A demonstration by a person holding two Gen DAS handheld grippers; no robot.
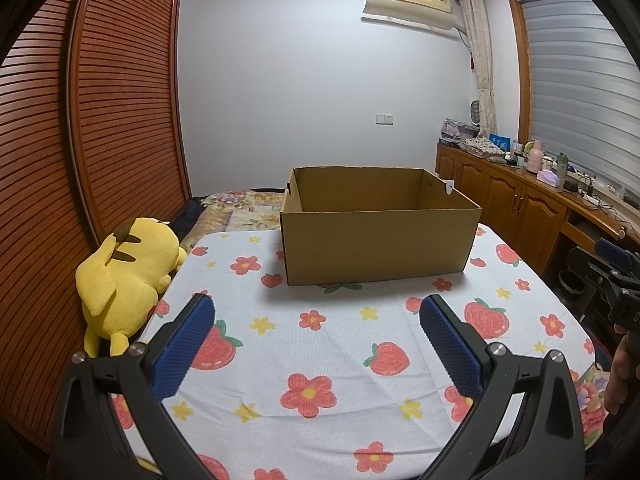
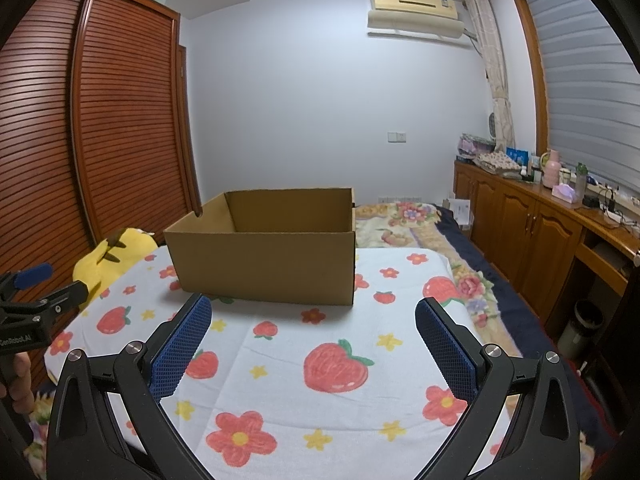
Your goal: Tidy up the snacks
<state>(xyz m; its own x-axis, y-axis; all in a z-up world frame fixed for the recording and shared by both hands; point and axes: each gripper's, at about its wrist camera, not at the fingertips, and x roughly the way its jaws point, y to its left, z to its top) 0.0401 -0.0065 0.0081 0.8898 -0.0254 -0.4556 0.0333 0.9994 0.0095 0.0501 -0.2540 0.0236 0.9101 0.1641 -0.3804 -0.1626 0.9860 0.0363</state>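
An open brown cardboard box [image 1: 380, 240] [image 2: 266, 256] stands on a white cloth printed with strawberries and flowers [image 1: 320, 360] [image 2: 320, 380]. Its inside walls look bare; the floor of the box is hidden. No snacks show in either view. My left gripper [image 1: 316, 312] hovers open over the cloth, short of the box's near wall, blue pads wide apart. My right gripper [image 2: 314, 312] is likewise open, just before the box's near right corner. Each gripper also appears at the edge of the other's view, the right gripper [image 1: 616, 280] and the left gripper [image 2: 36, 300].
A yellow plush toy [image 1: 128, 276] [image 2: 116, 256] lies at the cloth's left edge against a slatted wooden wardrobe [image 1: 80, 160]. A floral quilt [image 2: 404, 220] lies behind the box. Wooden cabinets [image 2: 540, 232] with clutter on top line the right wall under a window.
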